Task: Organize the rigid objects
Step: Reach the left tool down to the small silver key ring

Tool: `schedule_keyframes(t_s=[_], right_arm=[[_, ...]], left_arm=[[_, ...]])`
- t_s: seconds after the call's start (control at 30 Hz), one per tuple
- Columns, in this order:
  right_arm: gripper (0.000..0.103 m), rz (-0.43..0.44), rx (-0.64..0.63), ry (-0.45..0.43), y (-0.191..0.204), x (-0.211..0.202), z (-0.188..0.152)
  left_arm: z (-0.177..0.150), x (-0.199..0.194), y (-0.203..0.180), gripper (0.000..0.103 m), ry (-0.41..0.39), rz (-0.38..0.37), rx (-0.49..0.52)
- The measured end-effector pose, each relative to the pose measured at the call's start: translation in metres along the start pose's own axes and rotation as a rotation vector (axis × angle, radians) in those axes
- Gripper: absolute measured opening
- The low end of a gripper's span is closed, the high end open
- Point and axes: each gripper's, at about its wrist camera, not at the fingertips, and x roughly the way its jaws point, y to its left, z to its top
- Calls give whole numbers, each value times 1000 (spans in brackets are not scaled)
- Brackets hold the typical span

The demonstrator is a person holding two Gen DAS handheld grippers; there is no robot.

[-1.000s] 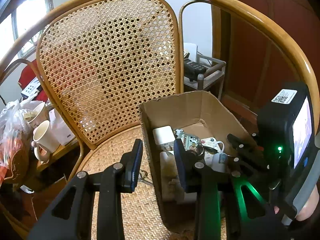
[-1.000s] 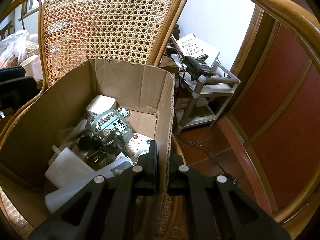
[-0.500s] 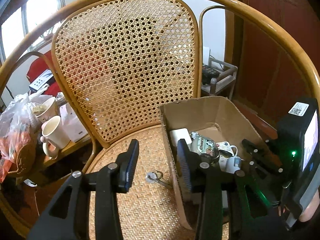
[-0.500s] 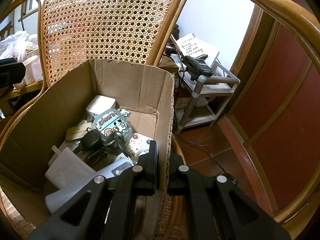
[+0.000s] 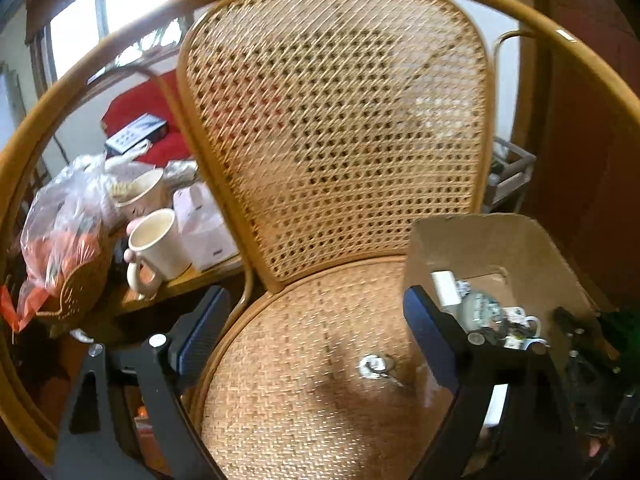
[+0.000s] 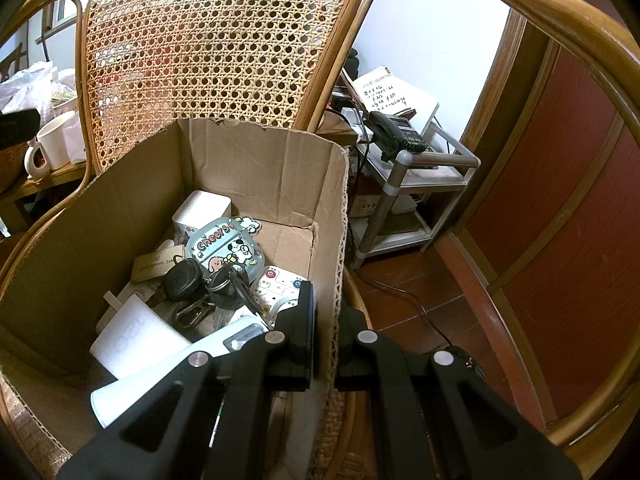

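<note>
A cardboard box stands on the rattan chair. The right gripper pinches the box wall. The left gripper, jaws just opened wide, holds nothing above a key ring on the seat. A case in the box reads "Cheers".

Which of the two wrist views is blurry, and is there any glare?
Left wrist view: motion-smeared, chair back streaked, window blown out white. Right wrist view: sharp, the cardboard box and its contents crisp, fisheye bending the chair arm.
</note>
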Motion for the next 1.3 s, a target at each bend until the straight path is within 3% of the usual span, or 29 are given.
schedule_keyframes(t_s=[0.27,0.43,0.7,0.87,1.17,1.3], right_arm=[[8,0,0,0,0,0,0],[8,0,0,-1,0,0,0],[8,2,3,0,0,0,0],[8,22,31,7,-2,1,-1],[8,41,58,8,-6,1,-1],[8,41,56,8,-6,0,-2]], left_arm=[[-10,37,15,88,123,-29,-26],[-24,68,16,88,257,-97,-10],[-42,101,28,88,365,-100,-62],[-50,116,28,88,392,-105,-65],[-53,129,10,88,367,-127,-10],[-53,139,8,88,380,-192,-24]])
